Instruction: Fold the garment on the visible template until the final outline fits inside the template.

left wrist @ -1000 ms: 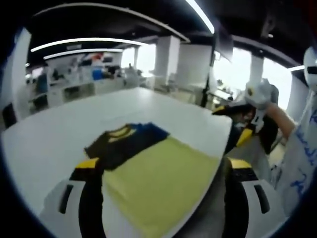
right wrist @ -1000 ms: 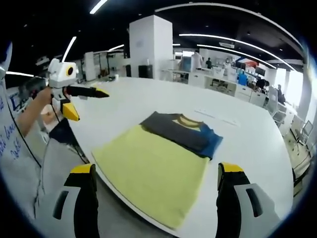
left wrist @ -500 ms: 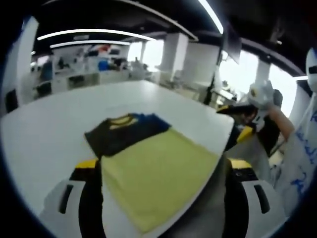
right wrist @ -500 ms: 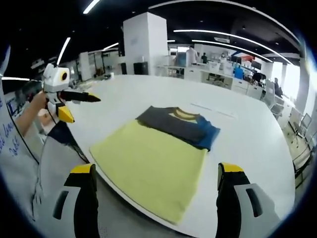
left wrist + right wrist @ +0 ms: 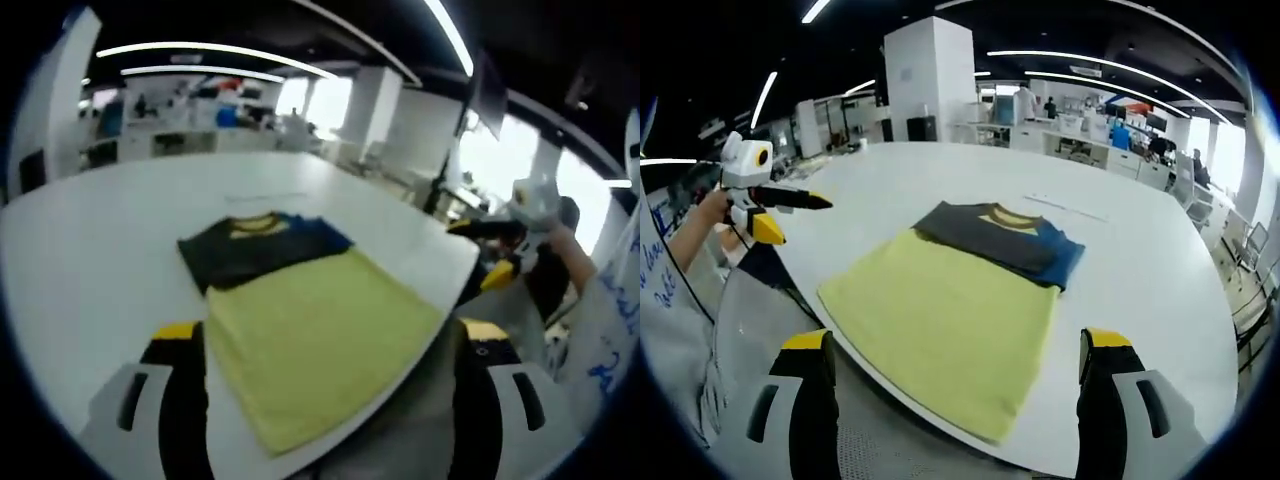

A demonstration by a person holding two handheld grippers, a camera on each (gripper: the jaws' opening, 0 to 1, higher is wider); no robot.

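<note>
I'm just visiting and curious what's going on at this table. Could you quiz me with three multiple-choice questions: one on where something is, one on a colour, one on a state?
1. Where does the folded garment lie?
A. on the far end of the yellow template
B. on the floor
C. hanging from a gripper

2. What colour is the table?
A. red
B. white
C. green

3. How are the right gripper's jaws?
A. shut on the garment
C. shut on the template
B. apart, holding nothing

Answers: 1 A, the dark garment rests on the template's far edge. 2 B, the tabletop is plain white around the template. 3 B, the two jaws stand wide apart with only table and template between them.
</note>
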